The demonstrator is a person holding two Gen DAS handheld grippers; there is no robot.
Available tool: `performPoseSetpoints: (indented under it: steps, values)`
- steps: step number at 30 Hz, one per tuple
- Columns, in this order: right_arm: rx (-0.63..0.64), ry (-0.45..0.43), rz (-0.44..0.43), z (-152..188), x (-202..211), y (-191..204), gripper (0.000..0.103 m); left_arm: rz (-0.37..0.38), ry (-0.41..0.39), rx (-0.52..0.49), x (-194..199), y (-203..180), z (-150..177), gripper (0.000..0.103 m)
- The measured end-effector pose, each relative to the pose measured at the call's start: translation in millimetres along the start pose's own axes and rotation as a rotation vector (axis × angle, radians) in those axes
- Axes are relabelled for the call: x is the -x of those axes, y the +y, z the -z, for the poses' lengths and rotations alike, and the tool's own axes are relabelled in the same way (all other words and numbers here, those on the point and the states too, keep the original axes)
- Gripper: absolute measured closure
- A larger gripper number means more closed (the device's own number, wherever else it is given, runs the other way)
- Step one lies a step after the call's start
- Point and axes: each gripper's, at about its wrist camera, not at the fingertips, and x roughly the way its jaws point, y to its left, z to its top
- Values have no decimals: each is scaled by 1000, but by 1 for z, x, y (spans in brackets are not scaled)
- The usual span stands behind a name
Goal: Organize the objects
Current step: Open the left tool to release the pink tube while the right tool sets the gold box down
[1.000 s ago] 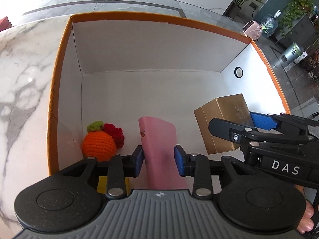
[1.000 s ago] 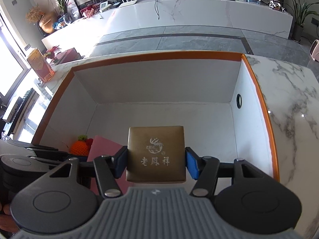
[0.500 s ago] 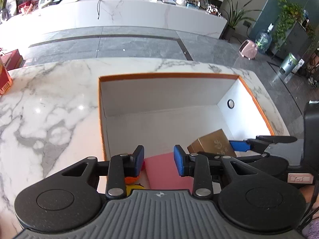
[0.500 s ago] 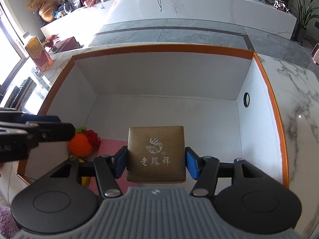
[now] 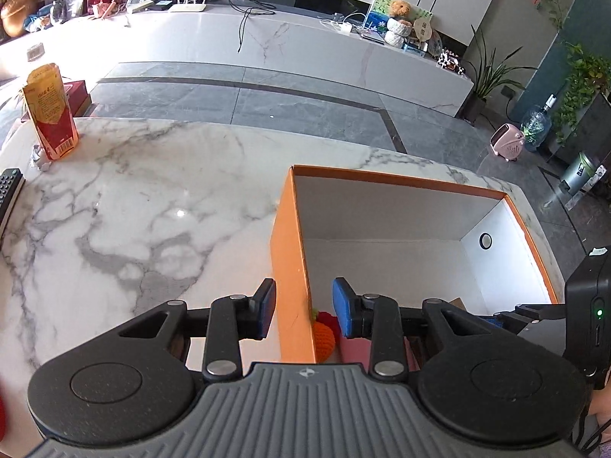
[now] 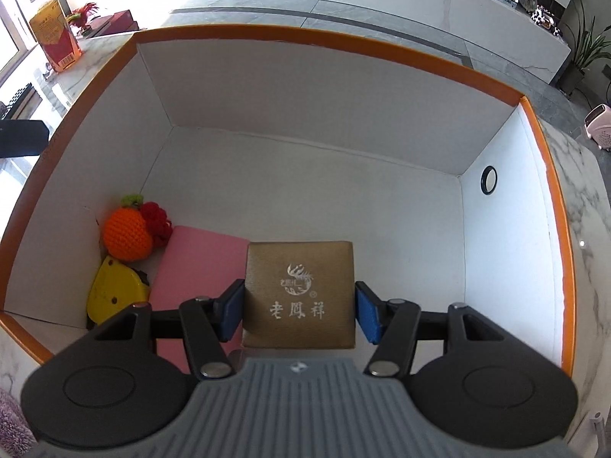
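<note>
Below, left claw (image 5: 303, 313) hides most of crocheted orange (image 5: 324, 337) (pink case (image 5: 353, 351) too) — empty.

Right wrist view: the box (image 6: 343, 114) fills most of the frame. Inside, at lower left, the crocheted fruit (image 6: 128, 234) sits against the left wall, the tape measure (image 6: 112, 292) directly below it. The flat case (image 6: 198, 263) lies just right of both. The square case (image 6: 299, 294) occupies lower centre, between the right gripper (image 6: 299, 311) fingers. A carton (image 6: 55, 40) stands on the countertop (image 6: 584, 206) at upper left, outside the box.
</note>
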Motion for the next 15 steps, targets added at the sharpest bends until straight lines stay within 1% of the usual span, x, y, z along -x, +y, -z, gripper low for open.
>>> performPoseSetpoints:
  steps: [3,4,6,7,9,11,13,15]
  values:
    - [-19,-8,-1,-3,4,-4,41,7,0,14,-3,7,2,65]
    - [-20,-27,7,-5,8,-5,42,12,2,19,-5,9,2,65]
    - [-35,-62,-7,-14,13,-6,42,22,6,30,-8,12,1,67]
    - [-57,-75,-32,-21,15,-7,42,29,8,34,-10,13,1,72]
    - [-102,-92,-96,-32,16,-7,41,37,9,49,-13,15,-1,78]
    - [-137,-114,-150,-43,14,-4,42,71,9,77,-14,19,-2,84]
    - [-155,-123,-175,-54,5,3,41,105,3,106,-16,24,-2,91]
    - [-159,-123,-187,-64,-5,13,41,128,-9,127,-15,28,-3,94]
